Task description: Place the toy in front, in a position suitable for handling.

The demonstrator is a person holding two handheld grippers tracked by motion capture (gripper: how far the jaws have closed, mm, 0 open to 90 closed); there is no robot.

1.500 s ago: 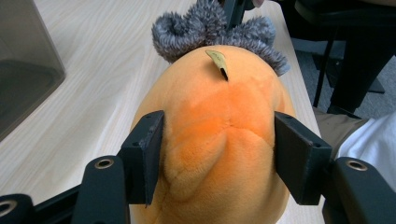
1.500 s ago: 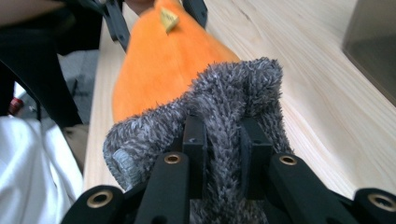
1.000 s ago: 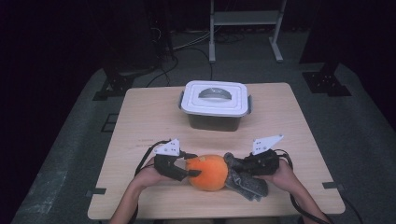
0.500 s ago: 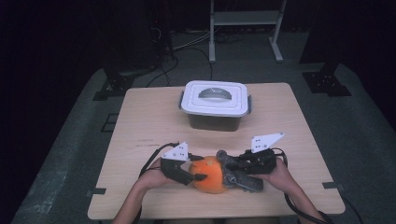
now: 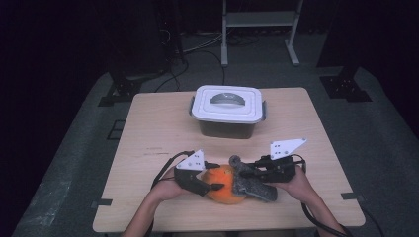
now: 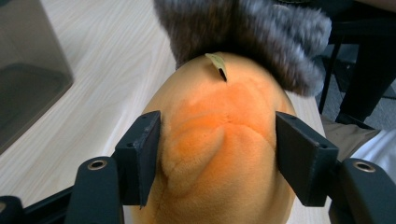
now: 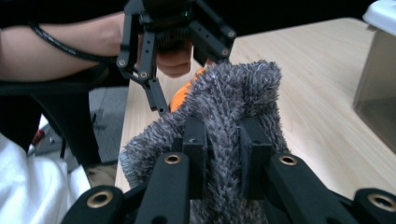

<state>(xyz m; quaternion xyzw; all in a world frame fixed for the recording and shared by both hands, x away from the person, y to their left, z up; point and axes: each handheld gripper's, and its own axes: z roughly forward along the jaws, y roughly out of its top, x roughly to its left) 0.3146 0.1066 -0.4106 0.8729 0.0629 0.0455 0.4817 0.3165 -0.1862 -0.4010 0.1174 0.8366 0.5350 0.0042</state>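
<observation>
Sitting near the front edge of the table (image 5: 148, 128), the orange plush (image 5: 225, 186) is round and soft, with a stitched seam and a small yellow-dark tag on top in the left gripper view. A grey furry cloth (image 5: 249, 180) lies against its right side and partly over it, fuzzy and dark, rumpled. Behind them, mid-table toward the far edge, a lidded box (image 5: 228, 109) stands well apart, white lid on, dark walls. Bare wood left, right and between plush and box; front edge is close to the plush. Dark floor all round the table.

Left gripper (image 5: 210, 187) is at the plush's left side. In its own view the jaws straddle the plush (image 6: 219, 154), set at a middling width and just been opening; the left pad touches the fur, the right pad stands off with a sliver of gap, no squeeze showing. Right gripper (image 5: 247, 174) comes in from the right, jaws narrow and pinched tight on a fold of the cloth (image 7: 229, 116), fur bulging between the pads.
</observation>
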